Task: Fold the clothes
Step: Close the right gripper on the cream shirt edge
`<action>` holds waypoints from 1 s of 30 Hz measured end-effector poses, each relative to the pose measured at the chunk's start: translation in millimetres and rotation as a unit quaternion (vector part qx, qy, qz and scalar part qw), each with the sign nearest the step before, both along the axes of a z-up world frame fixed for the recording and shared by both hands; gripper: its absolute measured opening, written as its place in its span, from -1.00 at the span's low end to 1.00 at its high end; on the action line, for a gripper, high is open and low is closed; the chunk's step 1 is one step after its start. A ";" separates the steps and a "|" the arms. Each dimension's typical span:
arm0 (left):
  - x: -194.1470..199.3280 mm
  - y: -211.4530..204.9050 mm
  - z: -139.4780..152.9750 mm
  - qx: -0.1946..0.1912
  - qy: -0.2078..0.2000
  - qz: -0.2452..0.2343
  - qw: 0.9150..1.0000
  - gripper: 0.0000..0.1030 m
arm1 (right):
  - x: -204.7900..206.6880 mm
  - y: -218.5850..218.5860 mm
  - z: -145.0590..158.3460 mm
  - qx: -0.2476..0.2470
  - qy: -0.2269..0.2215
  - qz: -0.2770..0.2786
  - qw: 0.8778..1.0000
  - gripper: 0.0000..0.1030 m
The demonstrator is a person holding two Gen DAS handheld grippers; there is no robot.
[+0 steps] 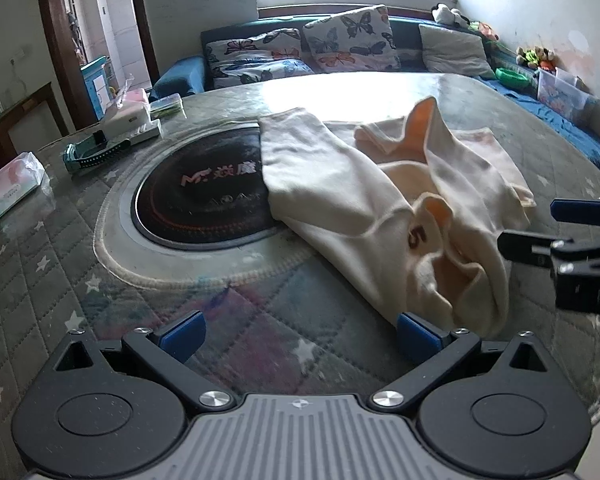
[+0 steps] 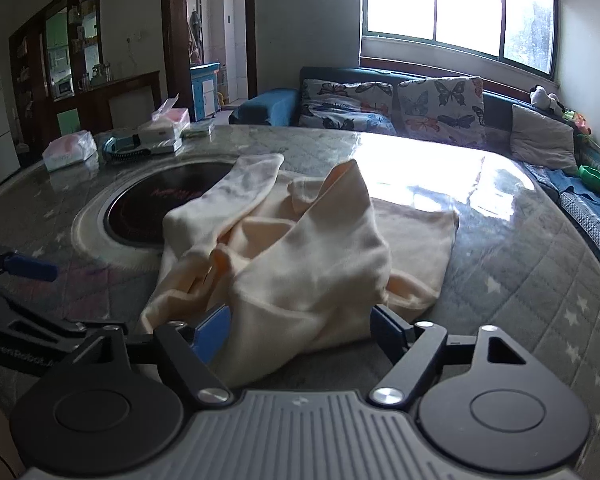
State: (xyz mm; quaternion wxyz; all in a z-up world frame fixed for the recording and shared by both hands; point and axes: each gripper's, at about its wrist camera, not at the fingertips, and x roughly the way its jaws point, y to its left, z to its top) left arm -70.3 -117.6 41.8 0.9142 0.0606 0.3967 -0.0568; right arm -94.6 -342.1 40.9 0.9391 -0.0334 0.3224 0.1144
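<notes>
light: daylight from window (image 2: 456, 12) | glare: blown-out patch on table (image 1: 340, 92) | edges: fisheye-bent, dark corners | blur: perhaps slight

Two grippers are angled downward: the left gripper (image 1: 300, 340) is spread wide, the right gripper (image 2: 300, 330) likewise parted.

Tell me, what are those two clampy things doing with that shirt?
A person is holding a gripper in each hand to fold a cream sweatshirt. It lies crumpled on the quilted table cover, partly over the round black cooktop. The left gripper is open beside it. The right gripper is open with cloth between its fingers.
</notes>
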 end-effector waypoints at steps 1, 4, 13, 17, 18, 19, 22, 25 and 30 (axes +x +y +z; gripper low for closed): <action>2.7 2.1 1.0 -0.002 -0.002 0.002 1.000 1.00 | 4.9 -1.2 2.2 0.001 -0.002 0.000 1.000 0.47; 10.9 7.9 3.2 -0.007 -0.006 0.009 1.000 1.00 | 24.0 -5.2 8.8 0.001 -0.008 -0.005 1.000 0.43; 33.2 20.1 -0.1 -0.022 -0.003 0.021 1.000 1.00 | 110.8 -12.0 22.1 -0.012 -0.016 -0.021 1.000 0.24; 42.1 23.0 -4.4 -0.026 0.005 0.025 0.999 1.00 | 145.5 -11.2 21.0 -0.005 -0.003 -0.020 1.000 0.16; 43.8 23.4 -5.1 -0.026 0.006 0.025 0.999 1.00 | 151.2 -11.0 19.6 -0.004 0.002 -0.019 1.000 0.12; 45.5 23.7 -5.8 -0.027 0.007 0.025 0.999 1.00 | 159.6 -10.5 16.9 -0.002 0.010 -0.016 1.000 0.08; 50.0 23.4 -6.9 -0.026 0.009 0.024 0.999 1.00 | 176.9 -6.6 6.5 -0.025 0.028 -0.013 0.999 -0.05; 54.4 23.4 -7.2 -0.026 0.010 0.023 0.999 1.00 | 186.5 -5.8 -5.9 -0.039 0.045 -0.011 0.998 -0.34; 60.5 21.3 -1.6 -0.024 0.002 0.021 0.999 1.00 | 182.4 -15.6 -11.4 -0.030 0.041 -0.028 0.998 -0.91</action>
